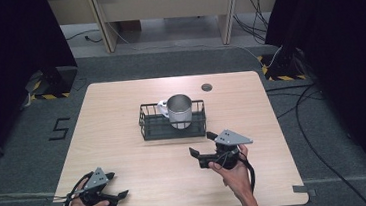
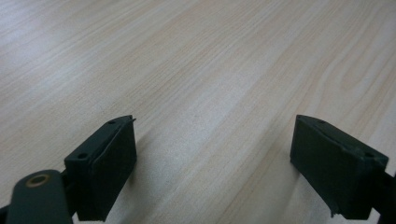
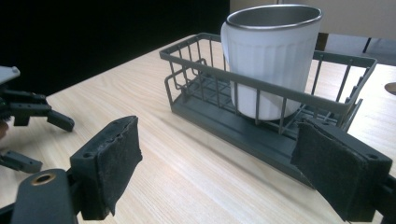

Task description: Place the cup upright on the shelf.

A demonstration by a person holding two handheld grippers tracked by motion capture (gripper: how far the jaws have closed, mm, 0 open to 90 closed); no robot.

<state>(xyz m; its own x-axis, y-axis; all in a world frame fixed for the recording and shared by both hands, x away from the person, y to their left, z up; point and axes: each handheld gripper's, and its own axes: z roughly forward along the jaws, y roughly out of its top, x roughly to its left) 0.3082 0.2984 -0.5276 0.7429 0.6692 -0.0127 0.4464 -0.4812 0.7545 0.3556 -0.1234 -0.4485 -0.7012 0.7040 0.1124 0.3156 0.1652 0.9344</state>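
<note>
My left gripper (image 1: 115, 188) sits closest to me, low over the near left corner of the table (image 1: 121, 113), well apart from the basket (image 1: 147, 123) and on my left of it. Looking along it in the left gripper view, its jaws stand wide apart with only bare wood grain between them; they pinch nothing.

My right gripper (image 1: 202, 144) is just in front of the basket, on its near side toward the right end, with my right hand (image 1: 232, 171) wrapped around its body and the grey three-cornered plate on top. In the right gripper view, its jaws are spread, the padded faces on either side of the picture and nothing caught between them; the fingers (image 3: 114, 158) are clear of the wire.

The basket is a dark wire rack with a solid base, lying near the middle of the table. The mug (image 1: 177, 111) stands upright inside the basket, toward its right half, white on the outside with a metal rim and inside, its handle turned toward the basket's left end. In the right gripper view the mug (image 3: 271, 60) rises well above the basket's top wire (image 3: 261, 84), and my left gripper (image 3: 28, 116) shows off to the left of the basket.
</note>
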